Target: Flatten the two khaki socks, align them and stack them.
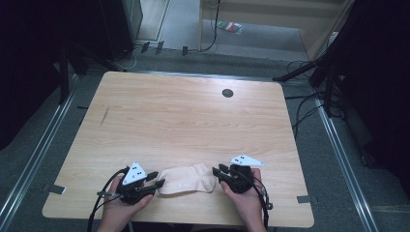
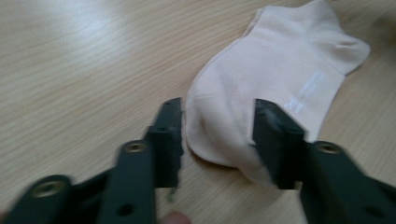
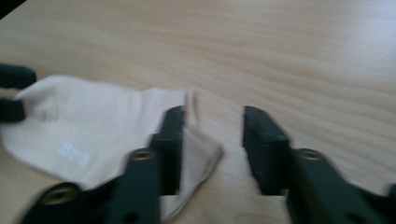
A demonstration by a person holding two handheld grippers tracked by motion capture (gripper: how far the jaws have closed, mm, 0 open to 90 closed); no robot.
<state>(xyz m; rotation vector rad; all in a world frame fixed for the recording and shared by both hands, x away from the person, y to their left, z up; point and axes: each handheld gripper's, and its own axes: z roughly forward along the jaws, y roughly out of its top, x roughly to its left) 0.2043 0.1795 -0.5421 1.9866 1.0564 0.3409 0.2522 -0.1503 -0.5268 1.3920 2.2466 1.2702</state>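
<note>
Pale pink sock [image 1: 186, 179] lies flat on the wooden table [image 1: 183, 116], between the two grippers. Left gripper [image 1: 155, 180] jaws parted, released, straddling one end of the sock (fabric sits between them in the left gripper view, pads not pressing). Right gripper [image 1: 218, 171] also released, jaws apart at the sock's other end; one jaw lies over the sock's edge, the other over bare wood. Neither holds anything.
</note>
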